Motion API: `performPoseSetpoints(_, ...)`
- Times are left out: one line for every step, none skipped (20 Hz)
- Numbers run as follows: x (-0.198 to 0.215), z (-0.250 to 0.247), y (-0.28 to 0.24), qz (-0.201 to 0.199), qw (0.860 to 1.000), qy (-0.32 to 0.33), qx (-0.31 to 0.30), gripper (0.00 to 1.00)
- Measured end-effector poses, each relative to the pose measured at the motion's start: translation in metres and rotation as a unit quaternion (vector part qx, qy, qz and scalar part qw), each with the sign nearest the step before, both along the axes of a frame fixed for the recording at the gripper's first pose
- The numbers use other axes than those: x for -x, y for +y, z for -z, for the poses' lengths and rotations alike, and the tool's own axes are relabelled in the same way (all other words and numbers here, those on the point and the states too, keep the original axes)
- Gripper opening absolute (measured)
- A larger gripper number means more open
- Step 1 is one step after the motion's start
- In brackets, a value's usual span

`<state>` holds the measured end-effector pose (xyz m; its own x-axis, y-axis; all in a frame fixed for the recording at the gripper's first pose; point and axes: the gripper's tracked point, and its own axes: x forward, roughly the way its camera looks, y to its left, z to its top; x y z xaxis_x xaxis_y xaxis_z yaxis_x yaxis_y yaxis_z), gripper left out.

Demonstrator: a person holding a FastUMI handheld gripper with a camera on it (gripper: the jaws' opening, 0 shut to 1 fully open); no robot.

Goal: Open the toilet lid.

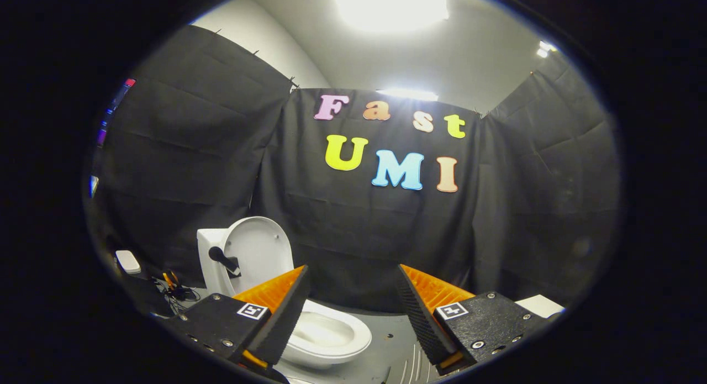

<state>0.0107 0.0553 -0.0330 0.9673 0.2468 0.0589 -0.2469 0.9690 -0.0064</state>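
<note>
A white toilet (326,334) stands on the grey floor, just ahead of my left finger and partly hidden by it. Its lid (258,251) stands upright, leaning back against the white tank (209,262), and the seat rim and bowl lie uncovered. A small black handle (223,259) sticks out from the lid's left edge. My gripper (353,306) is open, held above and in front of the bowl. Its orange-and-black fingers (281,306) are wide apart with nothing between them and touch nothing.
Black cloth walls close the booth behind and on both sides of the toilet. A tangle of cables with an orange part (174,287) and a white device (128,261) lie left of the tank. A white box (541,305) sits beyond the right finger.
</note>
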Motion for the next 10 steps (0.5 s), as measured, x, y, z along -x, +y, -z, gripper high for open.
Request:
performPoseSetpoints(-0.001, 0.000, -0.002, 0.002, 1.000, 0.001, -0.004, 0.95)
performPoseSetpoints(-0.002, 0.001, -0.005, 0.003, 1.000, 0.003, -0.009, 0.95)
performPoseSetpoints(-0.004, 0.004, -0.008, 0.006, 1.000, 0.005, -0.013, 0.95)
performPoseSetpoints(-0.005, 0.006, -0.011, 0.009, 1.000, 0.007, -0.016, 0.95)
performPoseSetpoints(-0.007, 0.009, -0.015, 0.012, 1.000, 0.009, -0.017, 0.95)
performPoseSetpoints(-0.007, 0.010, -0.017, 0.014, 1.000, 0.009, -0.017, 0.95)
performPoseSetpoints(-0.009, 0.012, -0.019, 0.017, 1.000, 0.009, -0.016, 0.95)
performPoseSetpoints(-0.011, 0.014, -0.022, 0.020, 1.000, 0.010, -0.014, 0.95)
performPoseSetpoints(-0.013, 0.019, -0.025, 0.020, 1.000, 0.012, -0.012, 0.95)
performPoseSetpoints(-0.015, 0.022, -0.028, 0.021, 1.000, 0.014, -0.011, 0.95)
